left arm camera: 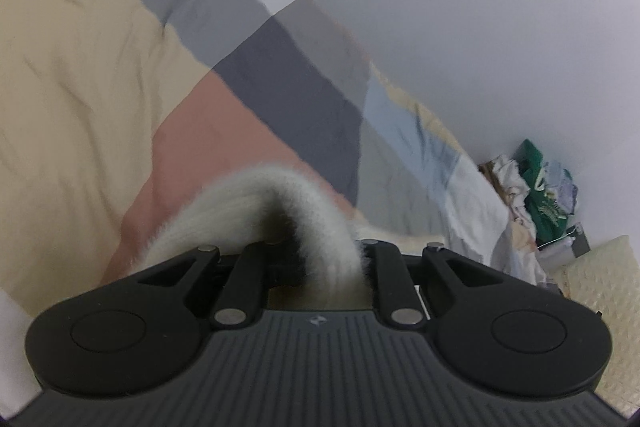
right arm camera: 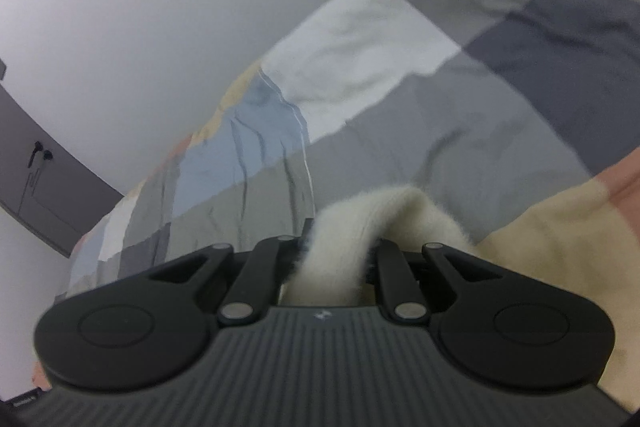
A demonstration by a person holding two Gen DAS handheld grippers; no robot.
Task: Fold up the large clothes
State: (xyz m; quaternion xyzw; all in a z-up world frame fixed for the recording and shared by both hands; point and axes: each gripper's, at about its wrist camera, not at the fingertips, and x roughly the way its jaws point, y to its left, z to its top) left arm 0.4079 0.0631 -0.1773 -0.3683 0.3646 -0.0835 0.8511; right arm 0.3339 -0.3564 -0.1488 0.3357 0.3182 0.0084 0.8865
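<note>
The bed [left arm camera: 100, 87] fills both views, covered by a quilt [right arm camera: 460, 115] of large blocks in cream, pink, grey, dark grey, pale blue and white. Behind the bed a plain white wall [left arm camera: 480, 7] rises in both views.

Only the right wrist view shows a dark grey panel [right arm camera: 44, 187] on the wall beyond the far end of the bed, with a black cord hanging on it. Only the left wrist view shows a heap of clothes [left arm camera: 536, 187] at the other end of the bed against the wall, with a green garment on top, and a cream textured pillow [left arm camera: 600, 287] just beside that heap. A white strip with dark letters, too blurred to read, crosses the quilt's cream block in that view alone.

The fluffy white garment [left arm camera: 280, 211] hangs above the bed, a fold of it humped in front of each camera. The left claw [left arm camera: 320, 259] is clenched on one bunch of it, and the right claw [right arm camera: 332, 255] is clenched on another [right arm camera: 360, 227]; the fabric bulges out over the closed fingers and hides their tips.
</note>
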